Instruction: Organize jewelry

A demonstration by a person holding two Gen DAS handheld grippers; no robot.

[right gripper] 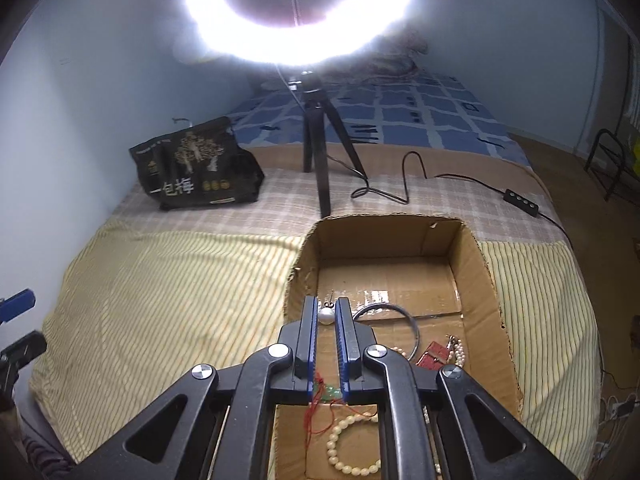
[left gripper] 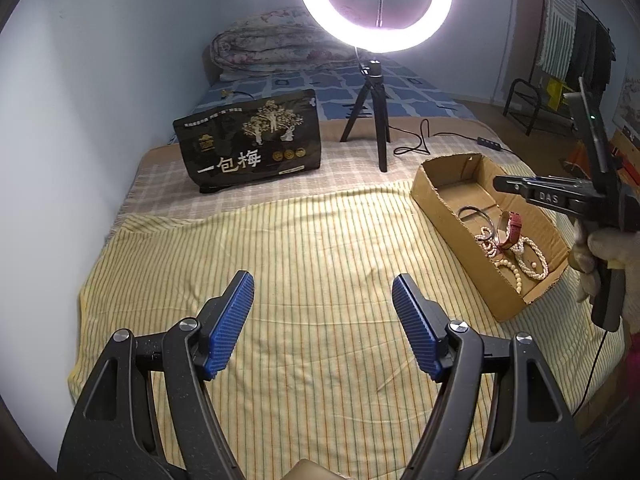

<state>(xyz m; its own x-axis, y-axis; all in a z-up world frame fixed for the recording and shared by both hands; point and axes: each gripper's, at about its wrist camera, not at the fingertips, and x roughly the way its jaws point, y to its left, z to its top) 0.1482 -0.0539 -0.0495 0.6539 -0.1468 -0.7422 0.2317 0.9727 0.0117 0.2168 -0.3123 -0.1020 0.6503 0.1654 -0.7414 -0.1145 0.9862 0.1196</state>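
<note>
Right gripper (right gripper: 327, 312) jaws pinching pearl earring (right gripper: 325, 315) at fingertips, over cardboard box (right gripper: 486, 264) at 12 o'clock, left gripper (left gripper: 323, 286) jaws spread above striped cloth (left gripper: 320, 240), box at 2 o'clock.

Ring light (left gripper: 374, 4) lit, on black tripod (left gripper: 370, 112) standing on the bed (left gripper: 280, 280). Black snack bag (left gripper: 248, 140) upright near the wall, left of tripod. Cable (left gripper: 420, 136) loops right to inline switch (left gripper: 490, 142). Rolled quilt (left gripper: 272, 46) at far end. Clothes rack (left gripper: 572, 40) right.
</note>
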